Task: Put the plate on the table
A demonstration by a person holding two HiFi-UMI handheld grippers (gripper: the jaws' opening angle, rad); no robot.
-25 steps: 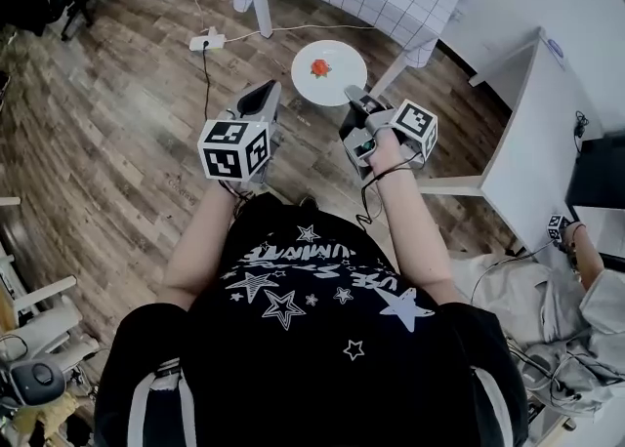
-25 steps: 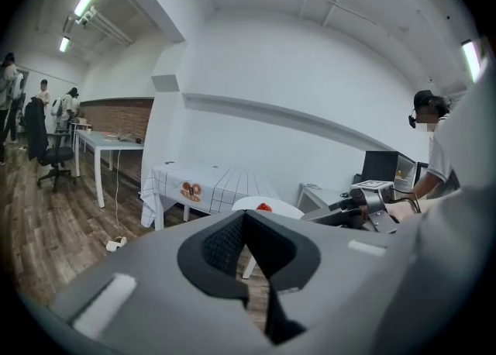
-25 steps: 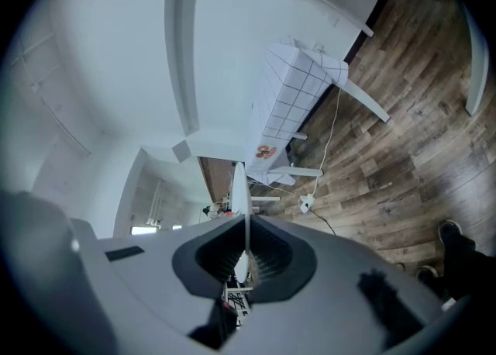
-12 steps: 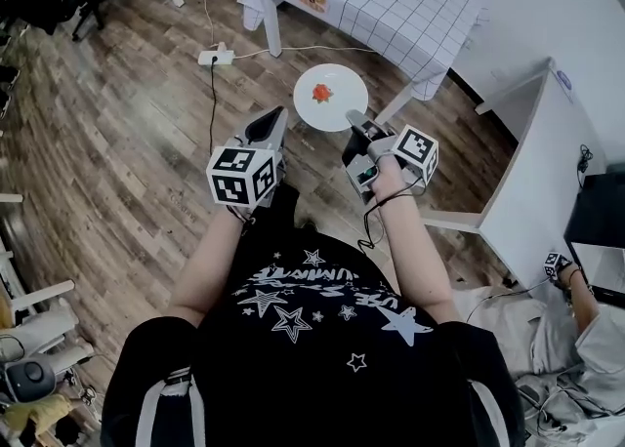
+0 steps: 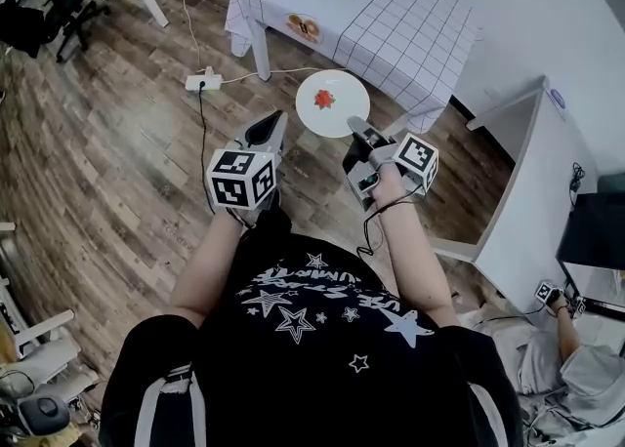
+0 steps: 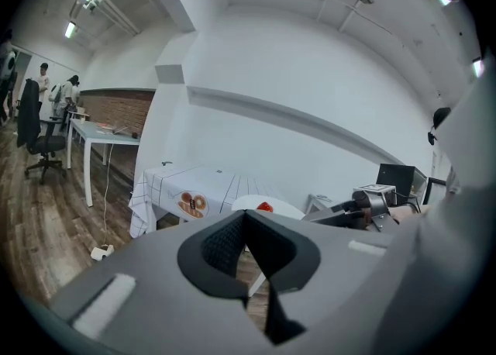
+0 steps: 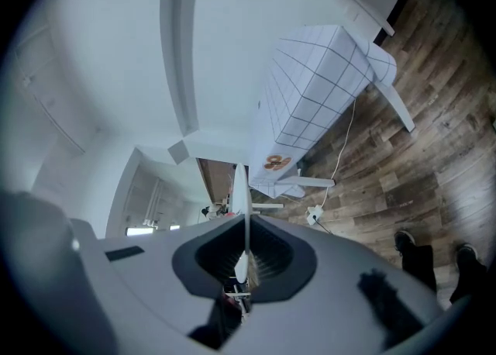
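Note:
A white round plate (image 5: pixel 333 102) with a red print in its middle hangs in the air in the head view. My right gripper (image 5: pixel 354 127) is shut on its near rim. In the right gripper view the plate (image 7: pixel 241 206) shows edge-on, a thin white line clamped between the jaws. The table (image 5: pixel 391 16), under a white cloth with a grid pattern, stands just beyond the plate. My left gripper (image 5: pixel 273 121) is left of the plate at about the same height, shut with nothing in it. From the left gripper view I see the plate (image 6: pixel 267 206) and the table (image 6: pixel 194 191) ahead.
A white cabinet (image 5: pixel 542 172) stands to the right. A power strip (image 5: pixel 203 81) and its cable lie on the wooden floor left of the table. A cloth print of pastries (image 5: pixel 304 27) hangs at the table's near corner. An office chair (image 6: pixel 40 140) and a desk (image 6: pixel 97 135) stand farther left.
The table has come closer and more of its top shows. The plate and both grippers keep about the same place in the view, with the grip on the plate unchanged.

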